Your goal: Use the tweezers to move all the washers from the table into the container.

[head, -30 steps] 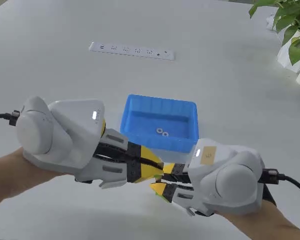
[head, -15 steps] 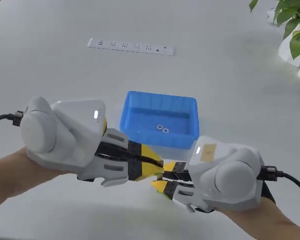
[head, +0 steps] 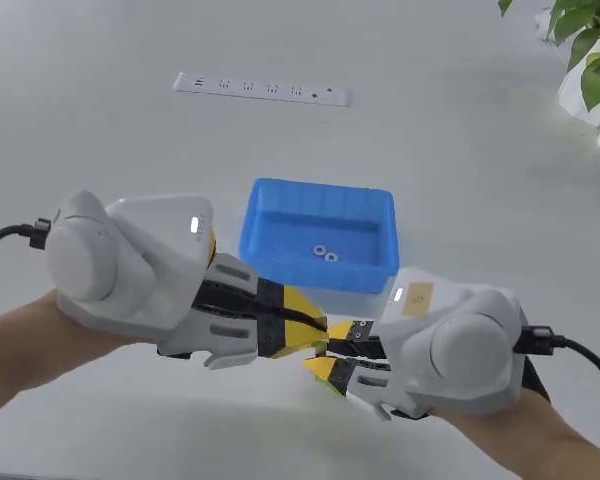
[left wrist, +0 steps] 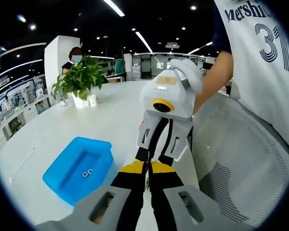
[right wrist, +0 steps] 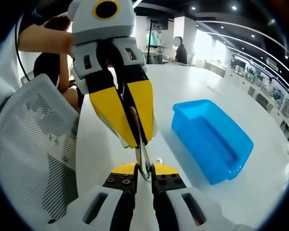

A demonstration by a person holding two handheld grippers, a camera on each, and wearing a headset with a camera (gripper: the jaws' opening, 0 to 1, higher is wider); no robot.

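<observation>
1. A white power strip (head: 262, 89) lies flat on the table (head: 460, 160), on the far side in the head view, with its row of sockets facing up.
2. A potted plant (head: 586, 55) with green leaves stands at the far right corner of the table. In the left gripper view its pot (left wrist: 80, 99) is white, and a small white object (left wrist: 92, 100) stands just beside it.
3. A light mesh chair (left wrist: 241, 159) stands at the near edge of the table.
4. Behind the plant are a white pillar (left wrist: 55, 55) and a person (left wrist: 75, 54).
5. Long ceiling lights (left wrist: 143, 41) run across a dark ceiling.
</observation>
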